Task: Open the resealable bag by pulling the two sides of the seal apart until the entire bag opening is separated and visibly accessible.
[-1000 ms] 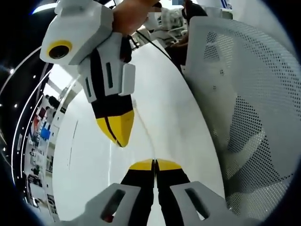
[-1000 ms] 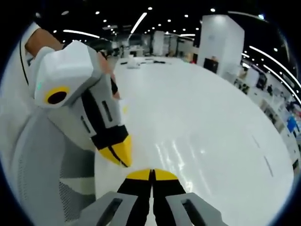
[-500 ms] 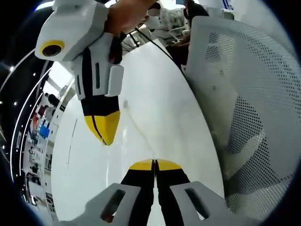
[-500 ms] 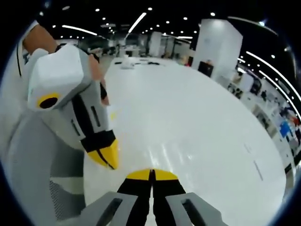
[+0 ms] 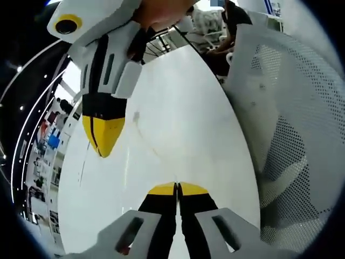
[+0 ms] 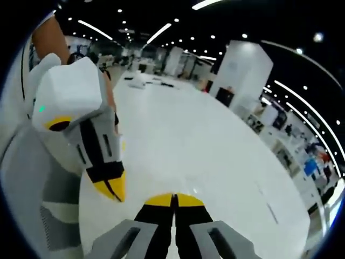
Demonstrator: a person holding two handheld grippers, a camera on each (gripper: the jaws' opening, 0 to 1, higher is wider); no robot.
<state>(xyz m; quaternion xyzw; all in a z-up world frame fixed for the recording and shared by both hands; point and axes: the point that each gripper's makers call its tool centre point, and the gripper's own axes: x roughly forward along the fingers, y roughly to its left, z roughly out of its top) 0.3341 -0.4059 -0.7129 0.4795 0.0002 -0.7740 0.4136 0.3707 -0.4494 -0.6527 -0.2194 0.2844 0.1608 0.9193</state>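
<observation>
Lettering on the far stalls beyond the table [image 5: 183,97]: too small to read, moving on. Straight to the left tongs [image 5: 177,189], low over the table's near side, yellow tips pressed flat together with no gap. Above the table's far left part, coming in tip-down, the right tongs [image 5: 102,141], gripped by a hand [image 5: 161,11], yellow tips closed to a point as well. Between the two pairs, well apart now, just a faint clear film over the white table top, the bag [image 5: 153,145], given away by one thin curved line and a small grey smudge. Cannot tell whether either pair has that film caught. To the right of the table, a white mesh chair [image 5: 291,108].

Over to the right gripper view: right tongs [image 6: 173,199] above the table [image 6: 215,162], tips sealed together. Just left of them, over the table's left edge, the left tongs [image 6: 111,189], closed too, with an arm [image 6: 48,38] behind. Bag too clear to make out here.
</observation>
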